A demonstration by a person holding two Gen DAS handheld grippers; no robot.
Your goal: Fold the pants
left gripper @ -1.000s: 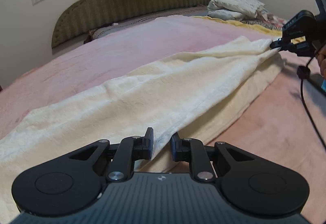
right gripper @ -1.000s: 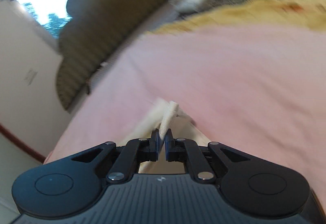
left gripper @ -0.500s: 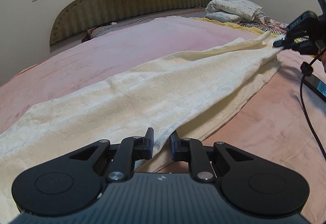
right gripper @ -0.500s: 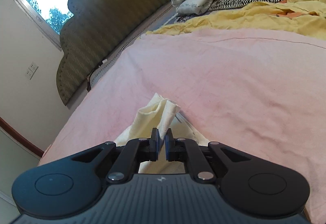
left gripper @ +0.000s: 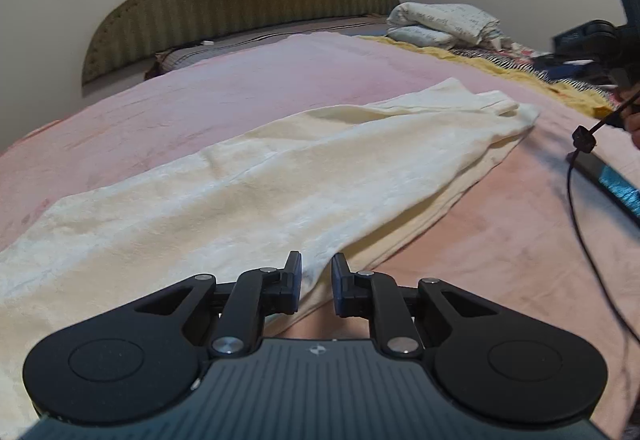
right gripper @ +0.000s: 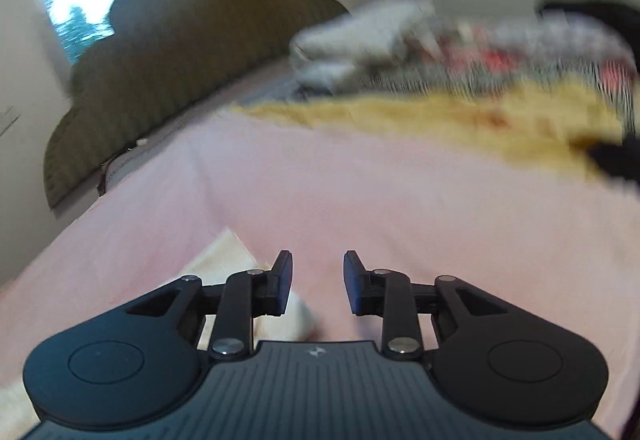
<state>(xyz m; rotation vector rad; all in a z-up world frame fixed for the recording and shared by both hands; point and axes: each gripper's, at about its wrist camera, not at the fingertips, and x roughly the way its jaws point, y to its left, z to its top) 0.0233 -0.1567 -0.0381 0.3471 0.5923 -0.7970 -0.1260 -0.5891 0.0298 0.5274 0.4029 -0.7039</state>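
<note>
Seeing cream pants laid lengthwise on the pink bedspread. My left gripper has jaws narrowly apart, fabric edge between them, grip unclear. My right gripper jaws are opening, nothing between them, pants just beside.

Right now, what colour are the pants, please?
Cream pants, clearest in the left wrist view.

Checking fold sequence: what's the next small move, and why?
Probably ease the left gripper off its end: the right gripper is opening with nothing between its jaws, and the pants already lie flat, leg on leg, on the pink bedcover.
</note>
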